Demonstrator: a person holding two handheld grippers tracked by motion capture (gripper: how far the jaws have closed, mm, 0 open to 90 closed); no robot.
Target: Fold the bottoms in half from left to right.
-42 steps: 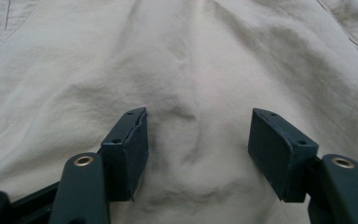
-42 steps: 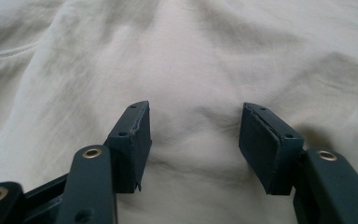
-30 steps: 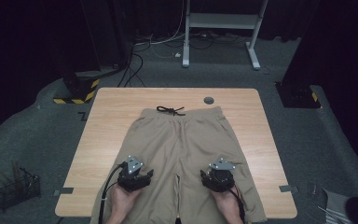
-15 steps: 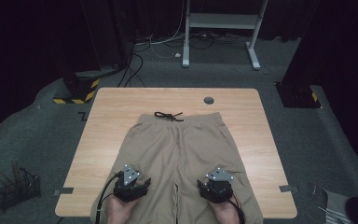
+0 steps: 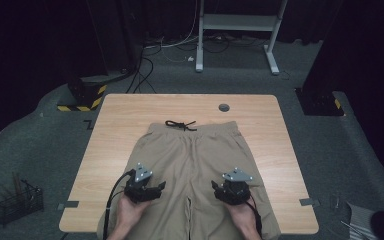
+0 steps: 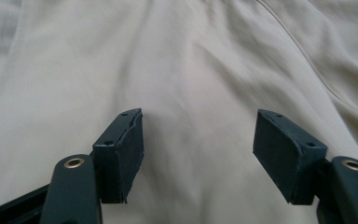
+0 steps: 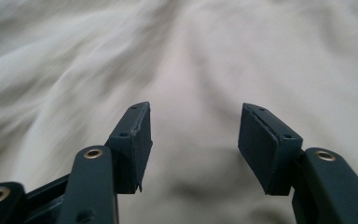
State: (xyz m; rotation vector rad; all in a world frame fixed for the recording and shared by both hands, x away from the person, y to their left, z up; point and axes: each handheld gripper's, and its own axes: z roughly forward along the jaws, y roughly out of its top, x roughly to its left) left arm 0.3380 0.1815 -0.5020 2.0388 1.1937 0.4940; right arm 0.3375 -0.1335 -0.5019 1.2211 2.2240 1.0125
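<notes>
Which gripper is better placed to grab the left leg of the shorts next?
Probably left: the left gripper sits open right over that leg of the shorts, while the right gripper is over the other leg.

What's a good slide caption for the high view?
Two open grippers, left gripper and right gripper, over tan shorts on a wooden table.

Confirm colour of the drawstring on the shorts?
Black. The drawstring lies tied at the waistband of the beige shorts, clearest in the high view.
</notes>
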